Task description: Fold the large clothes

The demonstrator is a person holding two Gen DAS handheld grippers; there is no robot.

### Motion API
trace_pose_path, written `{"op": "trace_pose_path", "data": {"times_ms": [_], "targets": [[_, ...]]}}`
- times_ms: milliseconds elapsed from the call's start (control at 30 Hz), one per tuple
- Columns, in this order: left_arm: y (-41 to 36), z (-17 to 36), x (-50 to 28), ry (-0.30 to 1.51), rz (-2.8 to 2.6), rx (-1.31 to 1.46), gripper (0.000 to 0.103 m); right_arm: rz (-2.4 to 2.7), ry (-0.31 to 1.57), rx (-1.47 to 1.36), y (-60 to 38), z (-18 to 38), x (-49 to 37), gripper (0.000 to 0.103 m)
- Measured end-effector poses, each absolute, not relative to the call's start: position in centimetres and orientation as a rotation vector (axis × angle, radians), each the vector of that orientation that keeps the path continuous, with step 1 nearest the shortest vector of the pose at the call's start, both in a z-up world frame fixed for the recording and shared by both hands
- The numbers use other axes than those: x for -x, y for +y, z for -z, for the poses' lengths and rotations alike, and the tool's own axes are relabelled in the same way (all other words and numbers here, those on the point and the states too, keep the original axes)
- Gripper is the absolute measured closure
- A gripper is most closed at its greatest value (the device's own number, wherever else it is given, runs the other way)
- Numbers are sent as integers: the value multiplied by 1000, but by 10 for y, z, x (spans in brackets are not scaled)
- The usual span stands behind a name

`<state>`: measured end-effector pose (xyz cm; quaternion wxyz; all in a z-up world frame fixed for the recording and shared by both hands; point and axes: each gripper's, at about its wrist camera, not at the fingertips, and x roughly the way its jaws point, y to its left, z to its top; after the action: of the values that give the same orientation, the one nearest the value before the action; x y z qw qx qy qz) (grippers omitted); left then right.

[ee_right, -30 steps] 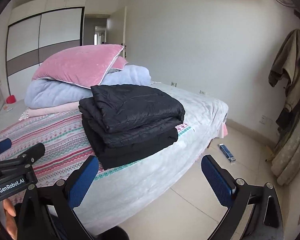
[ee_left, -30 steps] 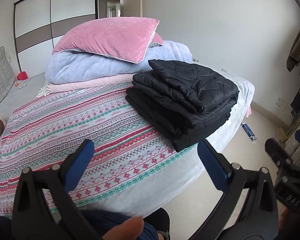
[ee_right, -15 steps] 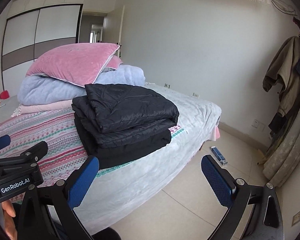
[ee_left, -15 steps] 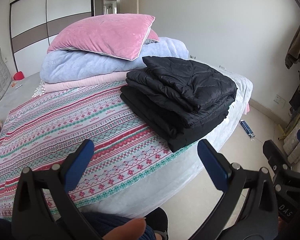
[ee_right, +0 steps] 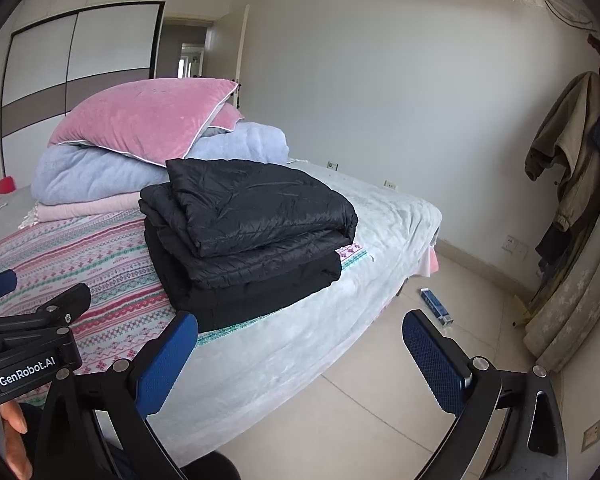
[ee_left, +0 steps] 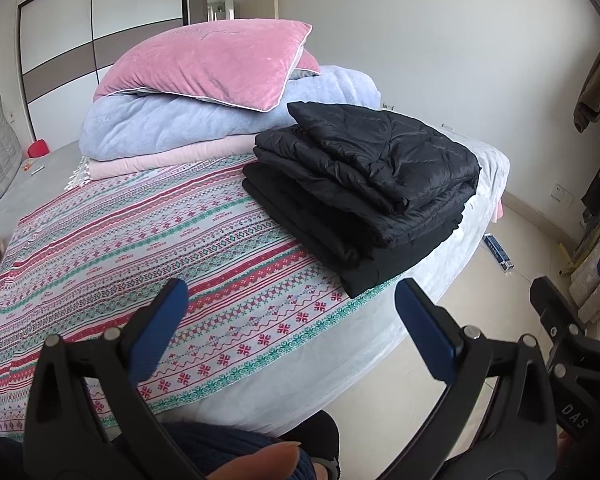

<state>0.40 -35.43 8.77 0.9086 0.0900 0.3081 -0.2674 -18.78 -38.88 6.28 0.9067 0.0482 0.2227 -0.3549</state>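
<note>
A folded black padded jacket (ee_left: 364,188) lies in a neat stack near the bed's corner; it also shows in the right wrist view (ee_right: 244,232). My left gripper (ee_left: 292,328) is open and empty, held back from the bed's near edge, short of the stack. My right gripper (ee_right: 300,356) is open and empty, off the bed's side over the floor. Each gripper shows at the edge of the other's view.
A pink, green and white patterned sheet (ee_left: 120,264) covers the bed. A pink pillow (ee_left: 212,64) lies on folded blue and pink blankets (ee_left: 172,128) behind the jacket. A small blue box (ee_right: 436,306) lies on the tile floor. Coats (ee_right: 568,152) hang at right.
Both grippers have drifted slightly, so the bed and the stack shift a little in view. Both stay open and empty. The jacket has not moved.
</note>
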Motion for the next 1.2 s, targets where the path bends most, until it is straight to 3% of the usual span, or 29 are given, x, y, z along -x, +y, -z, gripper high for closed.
{"op": "trace_pose_path", "data": {"times_ms": [1200], "targets": [[-360, -103, -1, 619, 586, -176, 1, 765, 458, -104, -392, -62, 194, 0]]}}
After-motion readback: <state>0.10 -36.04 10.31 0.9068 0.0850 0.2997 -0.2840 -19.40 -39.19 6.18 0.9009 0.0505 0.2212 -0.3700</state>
